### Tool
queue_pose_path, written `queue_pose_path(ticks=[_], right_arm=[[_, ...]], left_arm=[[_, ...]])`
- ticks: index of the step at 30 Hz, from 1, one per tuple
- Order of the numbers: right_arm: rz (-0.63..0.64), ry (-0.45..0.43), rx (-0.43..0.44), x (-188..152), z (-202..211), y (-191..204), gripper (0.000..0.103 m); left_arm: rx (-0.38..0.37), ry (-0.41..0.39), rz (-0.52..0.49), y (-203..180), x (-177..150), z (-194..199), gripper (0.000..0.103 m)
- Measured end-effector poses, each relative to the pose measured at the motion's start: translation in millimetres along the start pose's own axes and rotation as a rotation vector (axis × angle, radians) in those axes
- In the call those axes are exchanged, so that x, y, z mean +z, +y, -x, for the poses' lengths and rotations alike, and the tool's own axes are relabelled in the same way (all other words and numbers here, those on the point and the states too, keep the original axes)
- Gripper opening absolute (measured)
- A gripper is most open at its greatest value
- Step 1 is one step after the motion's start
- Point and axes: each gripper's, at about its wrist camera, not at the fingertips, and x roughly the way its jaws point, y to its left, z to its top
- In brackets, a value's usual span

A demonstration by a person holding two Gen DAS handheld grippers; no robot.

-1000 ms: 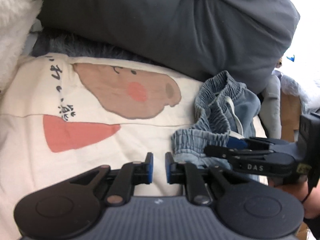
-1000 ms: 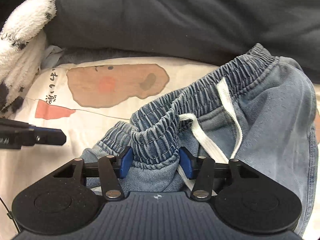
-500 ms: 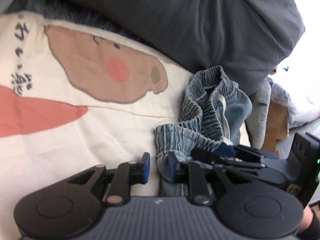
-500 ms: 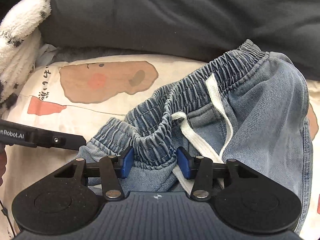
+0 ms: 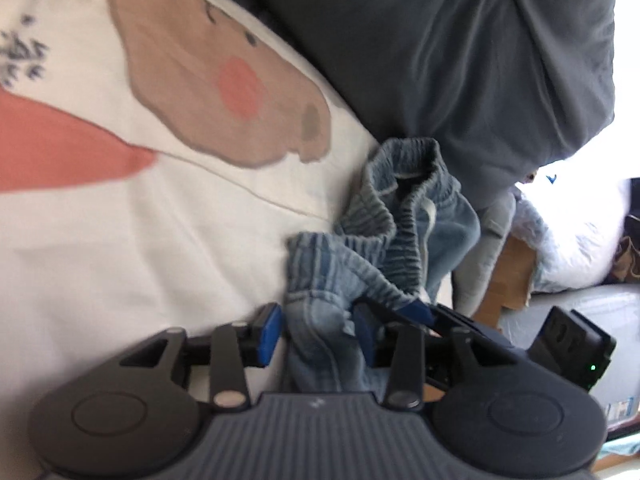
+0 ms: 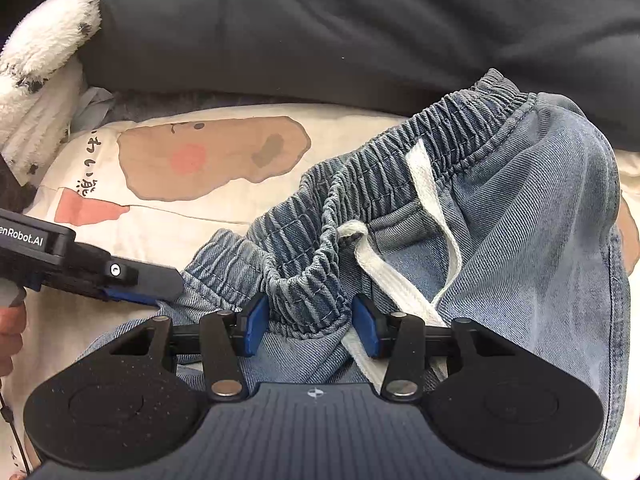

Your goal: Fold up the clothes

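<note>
Right wrist view: shorts (image 6: pixel 500 216) lie bunched in the centre and right of frame on a cream sheet (image 6: pixel 168 240) printed with a brown face. The waistband (image 6: pixel 380 184) runs from lower centre to upper right, and the white drawstring (image 6: pixel 424 216) trails down across it. Right gripper (image 6: pixel 306 322) has its jaws set fairly wide on either side of a fold of waistband. Cloth fills the gap, but the pads do not look pressed in, so I read it as straddling, not clamped. Left gripper (image 6: pixel 160 284) enters from the left edge, its tip at the waistband's near end.

Left wrist view: left gripper (image 5: pixel 318 330) is also wide, with denim (image 5: pixel 320 320) bunched between the pads. Frame is motion-blurred, so contact cannot be settled. Right gripper (image 5: pixel 416 312) sits just right of it.

Judgement: both grippers meet at one stretch of waistband, probably to pinch two points and spread it flat.

Hidden: legs and hems are cut off by the lower right edge of the frame. A dark duvet (image 6: pixel 360 32) fills the top. A fleecy white throw (image 6: pixel 44 52) sits upper left. Fingers (image 6: pixel 10 324) show at the left edge.
</note>
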Motion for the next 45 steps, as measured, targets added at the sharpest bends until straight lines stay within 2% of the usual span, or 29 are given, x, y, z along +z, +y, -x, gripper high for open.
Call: queue_pose_path(ticks=[3,8,10,13,19,26,35,45], right_arm=[[-0.003,-0.002,0.004,-0.1,0.3,-1.0,0.051],[-0.017,0.003,0.014,1.2,0.6,-4.0,0.051],[-0.018,0.002,0.014,1.3,0.4,-3.9,0.051],[-0.023,-0.001,0.016,1.5,0.7,-5.1,0.051],[-0.047,-0.003,0.013,3.2,2.4,-5.0,0.051],[-0.107,-0.038,0.085,8.4,17.7,-7.8,0.054],[-0.051,-0.111,0.145,21.3,42.4,11.1,0.056],[-0.044,-0.171,0.138,28.6,67.5,1.4,0.056]], left_arm=[[-0.021,-0.003,0.045,5.0,-0.5,-4.3,0.042],[-0.120,-0.033,0.171,21.1,-2.3,5.2,0.041],[-0.136,-0.043,0.190,23.8,-4.9,7.7,0.033],[-0.137,-0.053,0.197,25.3,-7.1,10.7,0.021],[-0.098,-0.072,0.163,20.4,-6.2,15.0,0.020],[-0.005,-0.135,0.034,-3.6,-2.2,47.0,0.014],[0.150,-0.244,-0.151,-38.8,-7.4,101.1,0.013],[0.292,-0.316,-0.198,-51.9,-16.1,128.2,0.013]])
